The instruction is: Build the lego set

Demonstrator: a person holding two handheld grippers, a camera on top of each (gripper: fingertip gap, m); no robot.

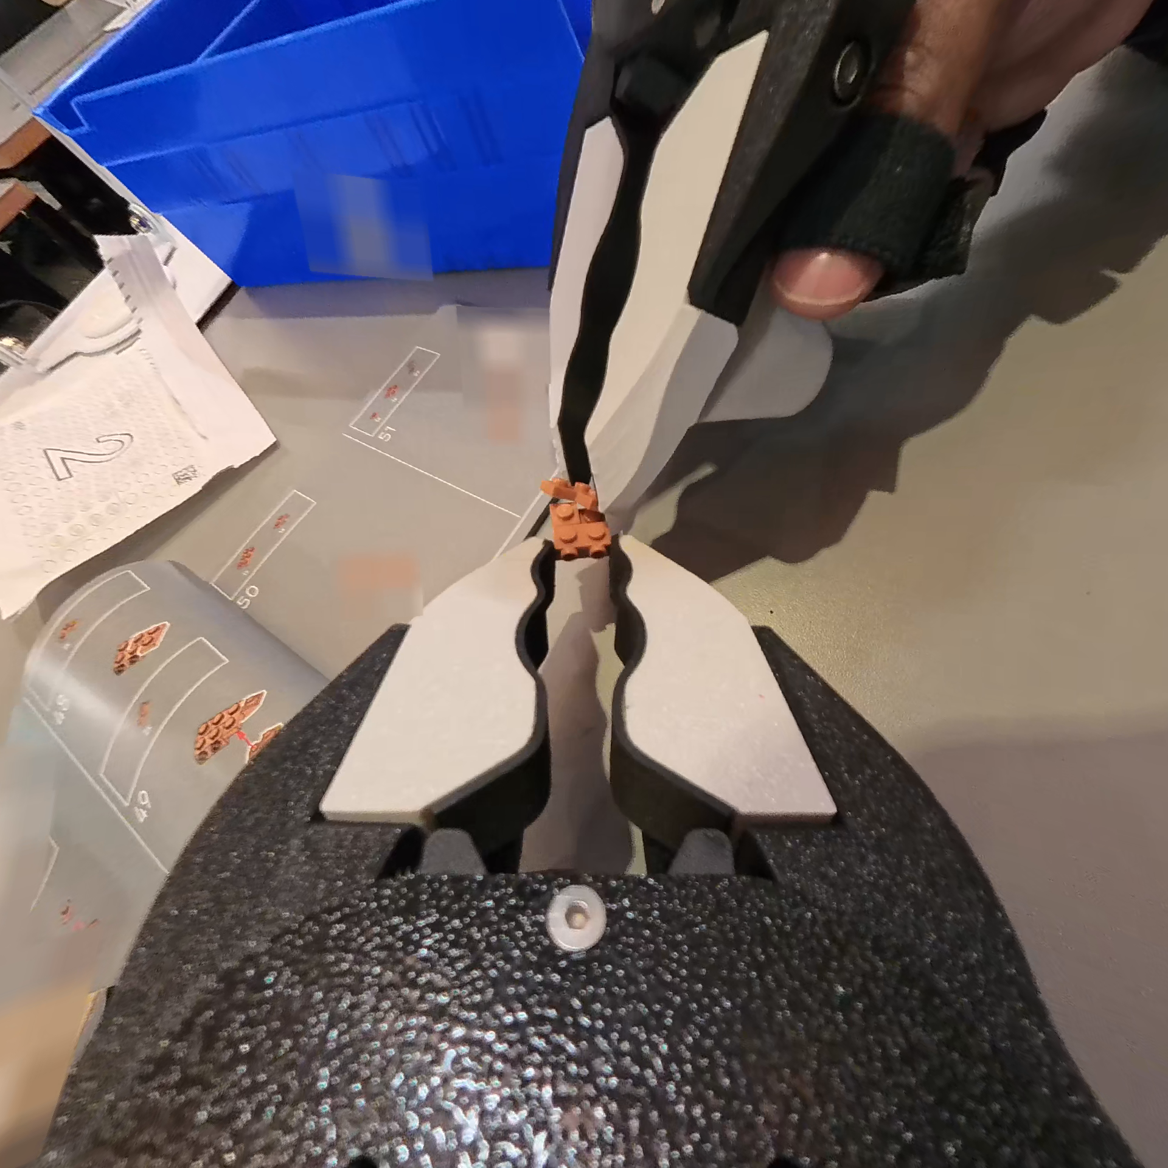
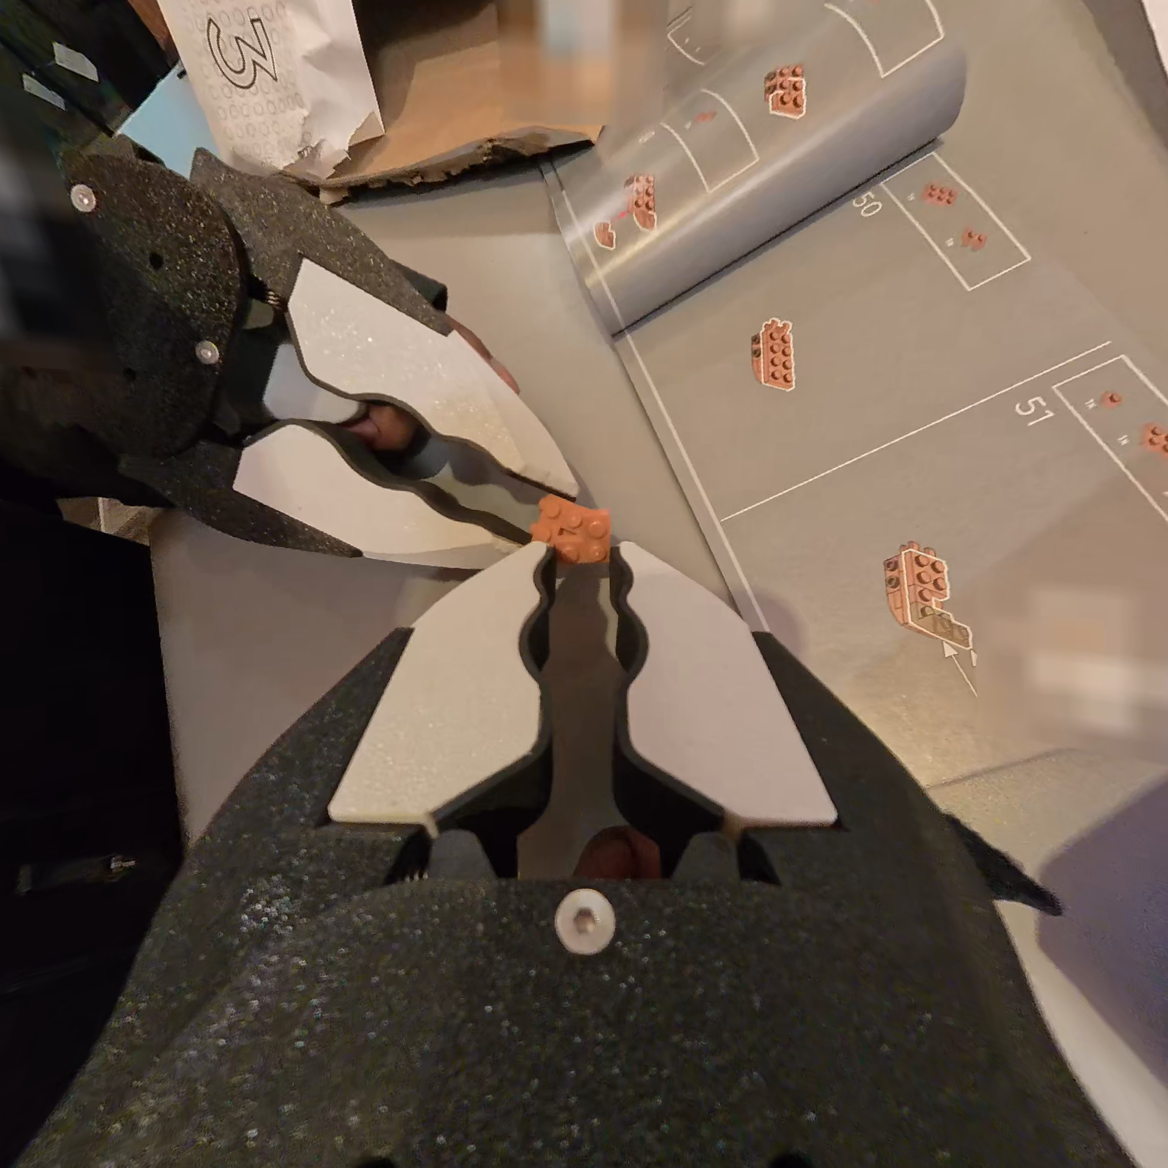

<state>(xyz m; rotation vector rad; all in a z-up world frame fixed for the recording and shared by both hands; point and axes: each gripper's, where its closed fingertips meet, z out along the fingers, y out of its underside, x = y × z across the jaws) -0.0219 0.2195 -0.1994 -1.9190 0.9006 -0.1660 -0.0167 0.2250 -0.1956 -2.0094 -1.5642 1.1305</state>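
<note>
Meeting tip to tip above desk [image 1: 948, 632]: left tongs [image 1: 582, 548] narrow, clamped on orange brick cluster [image 1: 580, 537]; right tongs [image 2: 582, 556] narrow, clamped on same cluster's near edge [image 2: 578, 551]. Thin orange plate [image 1: 569, 490] sits tilted on cluster's far end, at right tongs' tips, seemingly not seated flush. Instruction booklet [image 2: 885, 442] open right of right tongs; blue bin [image 1: 316, 139] beyond left tongs.

Hobby or assembly workbench: grey table [image 1: 948, 632], open brick-building instruction booklet [image 2: 885, 442], numbered paper bags [image 1: 95, 455], blue parts bin [image 1: 316, 139].
</note>
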